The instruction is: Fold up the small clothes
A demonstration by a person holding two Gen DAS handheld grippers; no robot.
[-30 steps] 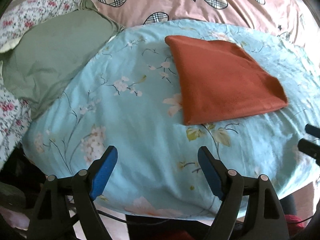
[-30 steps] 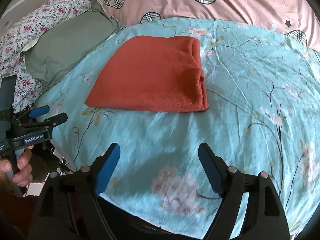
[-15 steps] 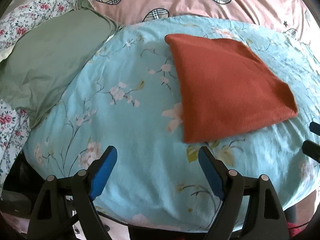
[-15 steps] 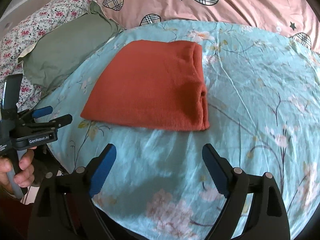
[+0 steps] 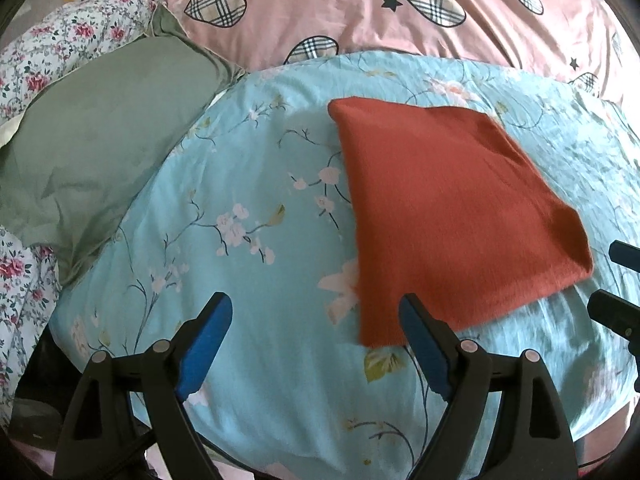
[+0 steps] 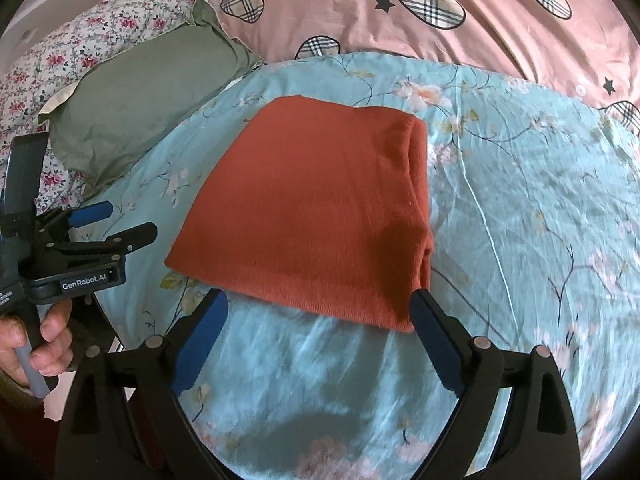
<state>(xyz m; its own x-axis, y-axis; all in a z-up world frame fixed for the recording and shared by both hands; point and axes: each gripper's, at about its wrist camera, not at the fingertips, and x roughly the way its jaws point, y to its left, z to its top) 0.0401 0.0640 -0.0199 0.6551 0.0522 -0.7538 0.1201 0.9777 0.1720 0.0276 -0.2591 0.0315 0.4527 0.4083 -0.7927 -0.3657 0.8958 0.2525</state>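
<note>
A folded rust-orange garment point(image 5: 452, 208) point(image 6: 320, 216) lies flat on the light blue floral bedsheet point(image 5: 248, 184) point(image 6: 520, 200). My left gripper point(image 5: 316, 328) hovers open just short of the garment's near left corner, nothing between its blue pads. My right gripper point(image 6: 318, 328) hangs over the garment's near edge, its jaws opening wide, the cloth's edge just beyond the pads and untouched. The left gripper point(image 6: 116, 224) also shows at the left of the right wrist view, held by a hand point(image 6: 36, 344). The right gripper's fingertips point(image 5: 616, 280) peek in at the right edge of the left wrist view.
A grey-green pillow point(image 5: 96, 152) point(image 6: 148, 96) lies left of the garment. A pink quilt with plaid hearts point(image 5: 400, 4) point(image 6: 440, 12) lies behind it, and a floral cover point(image 5: 60, 52) at far left. The bed's near edge drops off below the grippers.
Both grippers have moved forward toward the orange garment, which now sits larger and nearer the fingers. The right gripper's jaws have spread wider. The garment has not moved.
</note>
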